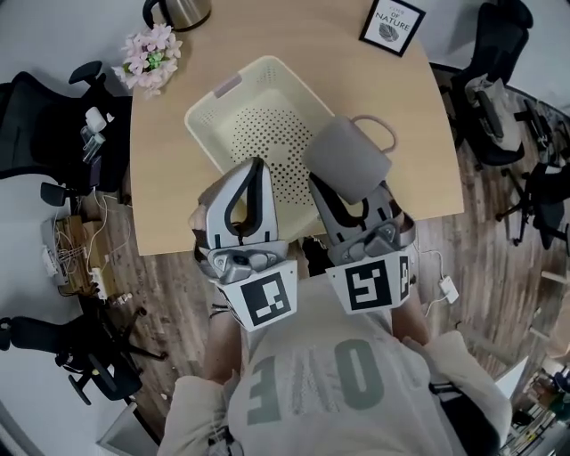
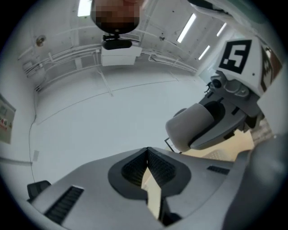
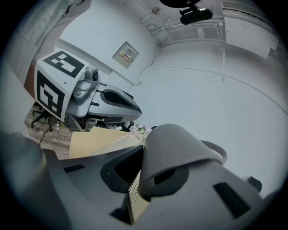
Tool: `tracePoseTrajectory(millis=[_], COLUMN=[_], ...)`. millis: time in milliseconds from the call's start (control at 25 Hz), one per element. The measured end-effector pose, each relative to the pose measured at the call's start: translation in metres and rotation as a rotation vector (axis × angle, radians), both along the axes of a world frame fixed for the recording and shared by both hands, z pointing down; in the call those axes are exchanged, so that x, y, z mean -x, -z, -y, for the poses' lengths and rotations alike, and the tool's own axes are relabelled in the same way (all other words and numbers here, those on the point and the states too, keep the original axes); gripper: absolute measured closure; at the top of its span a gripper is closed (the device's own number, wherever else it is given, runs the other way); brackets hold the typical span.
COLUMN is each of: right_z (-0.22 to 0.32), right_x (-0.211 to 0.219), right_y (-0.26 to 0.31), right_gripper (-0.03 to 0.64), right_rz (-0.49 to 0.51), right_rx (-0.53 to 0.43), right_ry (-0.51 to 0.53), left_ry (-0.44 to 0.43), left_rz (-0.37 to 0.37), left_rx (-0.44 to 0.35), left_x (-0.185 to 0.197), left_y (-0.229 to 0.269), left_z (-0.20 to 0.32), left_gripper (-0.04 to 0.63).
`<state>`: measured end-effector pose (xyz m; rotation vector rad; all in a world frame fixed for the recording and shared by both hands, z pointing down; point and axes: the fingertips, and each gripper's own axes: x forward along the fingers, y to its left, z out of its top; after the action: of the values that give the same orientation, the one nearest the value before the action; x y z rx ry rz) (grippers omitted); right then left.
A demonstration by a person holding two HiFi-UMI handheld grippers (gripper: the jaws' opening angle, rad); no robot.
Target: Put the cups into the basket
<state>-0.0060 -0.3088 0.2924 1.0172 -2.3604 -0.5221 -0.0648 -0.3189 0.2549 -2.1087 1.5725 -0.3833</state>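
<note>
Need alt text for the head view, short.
The right hand-held gripper holds a grey cup by the near rim of a cream perforated basket on a wooden table. The left hand-held gripper, shut and empty, is beside it; flowers, a kettle and a framed sign sit at the far edge.

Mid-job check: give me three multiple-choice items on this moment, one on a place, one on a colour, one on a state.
1. Where is the cup?
A in the right gripper, at the basket's right edge
B on the floor
C on a chair
2. The basket's colour?
A blue
B cream
C black
3. The left gripper is:
A shut on a cup
B wide open
C shut, empty

1 A: the head view shows it gripped there.
2 B: its perforated walls are cream.
3 C: its jaws meet with nothing between.
</note>
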Motion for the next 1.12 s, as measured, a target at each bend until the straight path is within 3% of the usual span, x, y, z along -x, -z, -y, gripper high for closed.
tracePoseTrajectory(millis=[120,560,760,960,1120], right_z=[0.026,0.071,0.083,0.095,0.105], right_x=[-0.004,0.015,0.033,0.043,0.047], right_y=[-0.006,-0.044,-0.059,-0.074,-0.100], right_gripper=[0.580,0.580,0.580,0.580,0.580], right_rz=[0.012,-0.035,-0.114,-0.195,-0.342], right_rx=[0.013,0.101,0.124,0.180,0.177], right_ry=[0.020,0.139,0.139,0.113,0.125], left_ry=[0.001,0.061,0.054,0.019,0.011], left_rz=[0.069,0.176,0.178,0.126,0.094], left_rx=[0.025,0.110,0.115,0.116,0.138], left_x=[-0.009,-0.002,0.017,0.031,0.044], left_y=[-0.011,-0.038,-0.040,-0.042,-0.050], left_z=[0.024,0.065,0.078,0.086,0.092], left_gripper=[0.586,0.586,0.586,0.586,0.586])
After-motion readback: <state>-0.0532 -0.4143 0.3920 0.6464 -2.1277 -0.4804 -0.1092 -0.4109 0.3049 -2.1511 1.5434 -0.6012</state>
